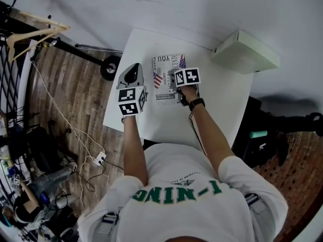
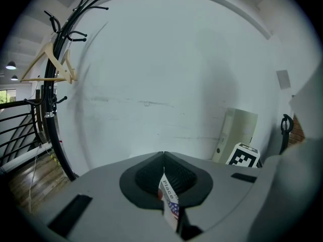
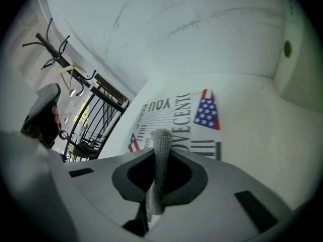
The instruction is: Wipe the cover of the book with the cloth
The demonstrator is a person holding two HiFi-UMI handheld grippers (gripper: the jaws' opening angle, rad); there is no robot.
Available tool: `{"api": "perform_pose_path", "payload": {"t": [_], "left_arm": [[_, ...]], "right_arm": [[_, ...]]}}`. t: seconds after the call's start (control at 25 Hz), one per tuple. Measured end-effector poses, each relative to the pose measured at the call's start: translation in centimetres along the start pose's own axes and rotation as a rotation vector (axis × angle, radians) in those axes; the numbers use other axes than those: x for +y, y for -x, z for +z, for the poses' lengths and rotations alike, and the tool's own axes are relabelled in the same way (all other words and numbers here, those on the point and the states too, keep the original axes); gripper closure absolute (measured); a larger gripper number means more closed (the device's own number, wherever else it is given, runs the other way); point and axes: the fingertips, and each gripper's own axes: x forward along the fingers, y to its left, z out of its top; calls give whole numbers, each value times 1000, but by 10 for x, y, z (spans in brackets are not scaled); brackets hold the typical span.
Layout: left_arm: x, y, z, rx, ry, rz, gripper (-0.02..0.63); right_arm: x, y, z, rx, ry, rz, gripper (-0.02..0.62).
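- Two grippers work over a white table (image 1: 214, 105), one at each side of the book (image 1: 166, 67).
- The left gripper (image 1: 135, 68) is at the table's left edge, just beside the book's left side, and points towards the pale wall.
- In the left gripper view, the left gripper (image 2: 164, 155) has its jaws pressed together, tips touching. Deep in the dark ribbed hollow behind them they pinch a thin, stiff printed edge of the book (image 2: 170, 201), seen edge-on, with black lettering and red and white stripes.
- The book lies flat near the table's far edge. It is a thin rectangle with a glossy white cover, heavy black lettering and small flags.
- The right gripper (image 1: 174, 79) hovers over the lower right part of the cover.
- In the right gripper view, the right gripper (image 3: 162, 153) is clenched on the cloth (image 3: 157, 178). The cloth is a grey, coarse, knitted strip folded narrow, and it stands up between the jaws with a rounded tip. The book (image 3: 174, 110) is spread directly beyond it.
- A smooth cream box (image 1: 245, 52) with rounded corners sits on the table's far right corner, well apart from the book.
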Motion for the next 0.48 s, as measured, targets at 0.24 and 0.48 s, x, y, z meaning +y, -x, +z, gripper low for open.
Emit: {"api": "perform_pose_path", "payload": {"t": [0.24,0.48], "left_arm": [[-14,-5,-1,1,-5,-30,592],[-14,-2,2,-8,-8,-27,592]], "right_arm": [[-51,35,-1,-74,-121,-42,563],[-55,35,1,-70,-117,-119,563]]}}
